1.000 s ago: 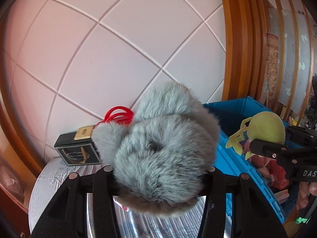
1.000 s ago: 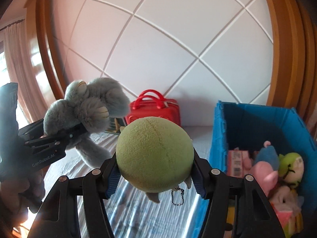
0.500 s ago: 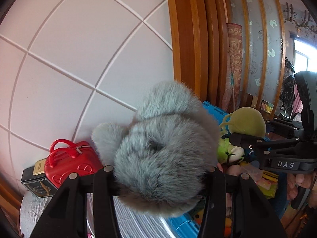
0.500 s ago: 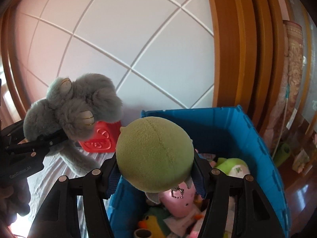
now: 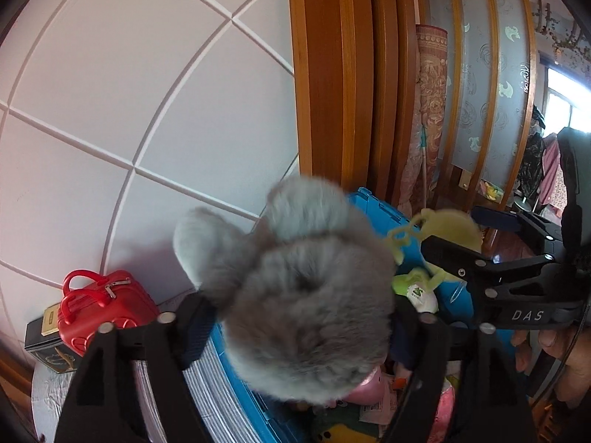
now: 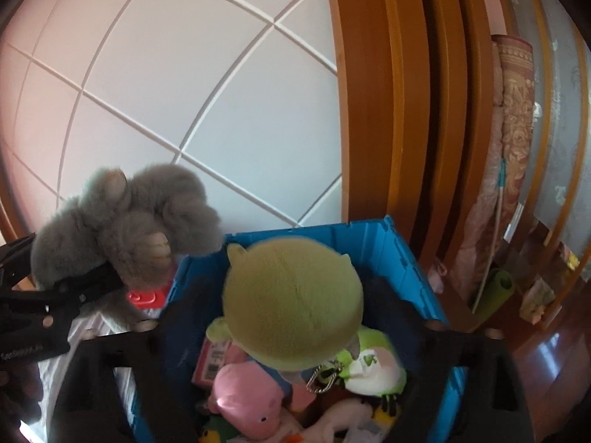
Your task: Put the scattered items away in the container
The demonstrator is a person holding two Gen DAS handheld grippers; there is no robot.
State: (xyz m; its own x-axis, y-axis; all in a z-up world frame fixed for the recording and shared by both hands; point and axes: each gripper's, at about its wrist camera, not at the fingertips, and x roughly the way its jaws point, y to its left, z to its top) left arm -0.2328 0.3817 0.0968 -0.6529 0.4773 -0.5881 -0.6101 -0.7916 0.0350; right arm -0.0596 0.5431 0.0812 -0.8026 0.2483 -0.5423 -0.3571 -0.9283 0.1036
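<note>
Above the blue container (image 6: 388, 243), the left gripper (image 5: 299, 328) and right gripper (image 6: 291, 323) stand spread, jaws having just been opening. Grey plush (image 5: 306, 317) and green plush (image 6: 291, 302) sit unclamped between their respective fingers, over the toys inside.

A fluffy grey plush animal (image 5: 306, 295) with round ears hangs blurred at the near edge of the blue plastic crate (image 6: 384, 247), its pale-soled paws turned outward. Beside it a round olive-green plush toy (image 6: 291, 302) with a little metal keychain is above the crate's middle. The crate stands open against the white wall, already piled with pink, green and yellow soft toys.
</note>
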